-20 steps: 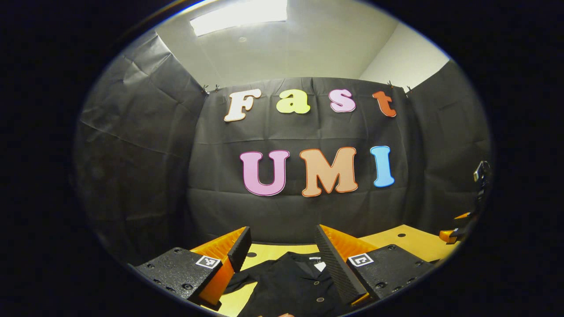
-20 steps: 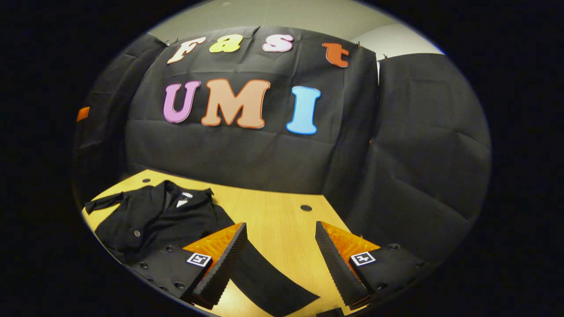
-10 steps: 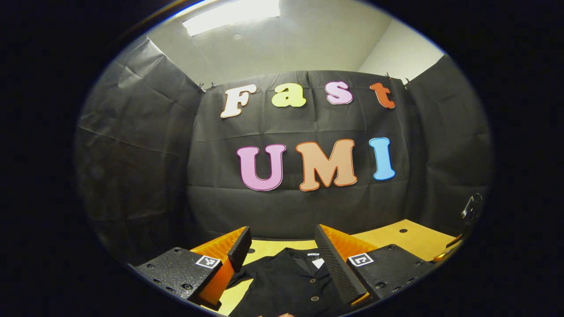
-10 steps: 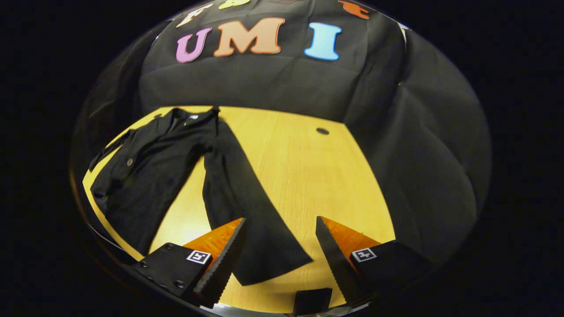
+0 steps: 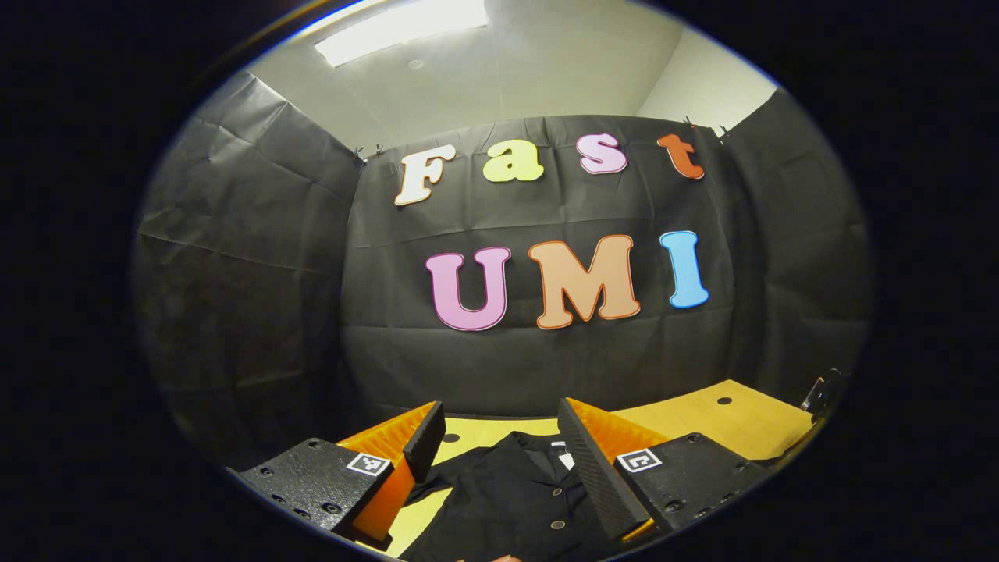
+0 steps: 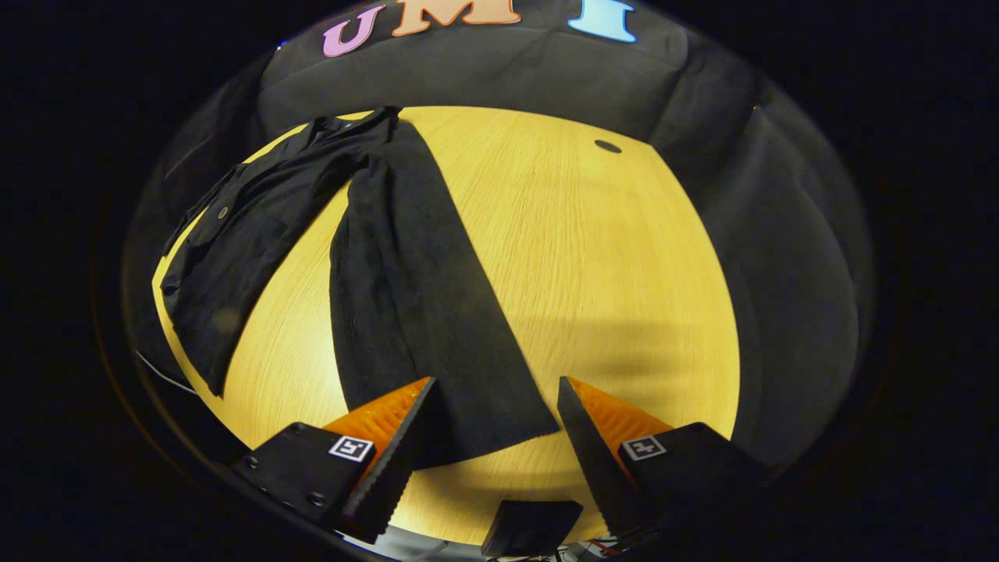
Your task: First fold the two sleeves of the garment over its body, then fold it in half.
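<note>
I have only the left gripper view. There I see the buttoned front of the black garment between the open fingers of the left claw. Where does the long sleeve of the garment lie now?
Observer: In the right gripper view the long sleeve lies flat on the table. It stretches away from the body and is not folded over it.
Operator: And where is its end?
Observer: The cuff lies in front of the right claw, in the gap between its two fingers.
Operator: Is that claw shut on it?
Observer: No, the right claw is open, with one finger on each side of the cuff.
</note>
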